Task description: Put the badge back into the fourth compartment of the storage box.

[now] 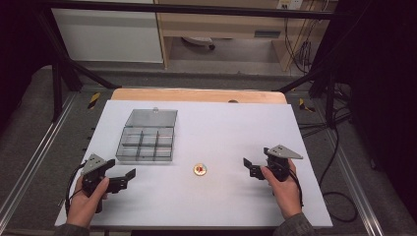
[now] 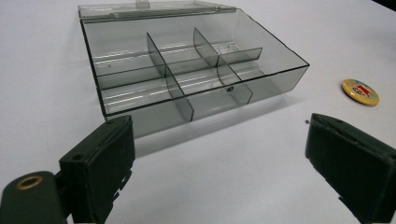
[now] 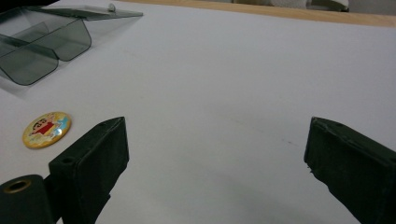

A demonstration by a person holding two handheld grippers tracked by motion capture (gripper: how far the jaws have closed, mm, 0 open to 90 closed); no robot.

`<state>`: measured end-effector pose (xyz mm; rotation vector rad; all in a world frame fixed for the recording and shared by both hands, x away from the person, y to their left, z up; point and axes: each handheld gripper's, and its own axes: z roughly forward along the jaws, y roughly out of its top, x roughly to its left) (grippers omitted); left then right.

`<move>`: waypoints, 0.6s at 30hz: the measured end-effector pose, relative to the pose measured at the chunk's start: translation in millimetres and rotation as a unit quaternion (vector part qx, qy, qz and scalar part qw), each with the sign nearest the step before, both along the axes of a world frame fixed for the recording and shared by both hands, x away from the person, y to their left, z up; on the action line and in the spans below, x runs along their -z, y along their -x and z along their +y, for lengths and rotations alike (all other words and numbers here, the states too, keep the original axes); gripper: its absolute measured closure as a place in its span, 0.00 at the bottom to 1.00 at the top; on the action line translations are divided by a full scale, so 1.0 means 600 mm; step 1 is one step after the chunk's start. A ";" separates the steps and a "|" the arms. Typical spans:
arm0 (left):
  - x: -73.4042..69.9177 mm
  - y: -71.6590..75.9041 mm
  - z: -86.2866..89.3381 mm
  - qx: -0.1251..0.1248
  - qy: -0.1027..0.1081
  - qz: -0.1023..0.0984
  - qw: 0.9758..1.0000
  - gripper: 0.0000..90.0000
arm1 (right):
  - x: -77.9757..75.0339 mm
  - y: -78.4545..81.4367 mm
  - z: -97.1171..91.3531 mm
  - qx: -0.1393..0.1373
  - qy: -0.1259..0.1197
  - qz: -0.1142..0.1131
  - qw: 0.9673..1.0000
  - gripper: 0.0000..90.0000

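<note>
The round yellow pin badge (image 1: 199, 170) lies flat on the white desk (image 1: 221, 128) between my two grippers, just beside the open grey compartment box (image 1: 146, 142). My left gripper (image 1: 129, 175) and right gripper (image 1: 247, 166) both have fingers spread wide, grasping nothing.

no legible text, badge (image 3: 46, 129) picture only
</note>
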<state>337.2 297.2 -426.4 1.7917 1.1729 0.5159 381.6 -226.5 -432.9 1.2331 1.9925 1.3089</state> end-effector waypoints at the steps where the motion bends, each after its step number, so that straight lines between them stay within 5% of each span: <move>1: 0.001 -0.001 -0.002 0.003 -0.001 0.002 1.000 0.10 | -0.004 0.001 0.004 -0.004 -0.001 -0.001 1.000 0.07; 5: -0.001 0.001 -0.002 -0.001 0.002 0.003 1.000 0.09 | -0.021 0.000 0.022 0.004 0.008 -0.012 1.000 0.07; 10: 0.000 -0.002 -0.001 -0.005 0.010 0.003 1.000 0.09 | -0.045 -0.021 0.054 0.001 0.022 0.005 1.000 0.07; 18: 0.003 -0.006 -0.001 0.004 0.003 0.006 1.000 0.09 | -0.057 -0.039 0.133 -0.055 0.025 0.024 0.998 0.06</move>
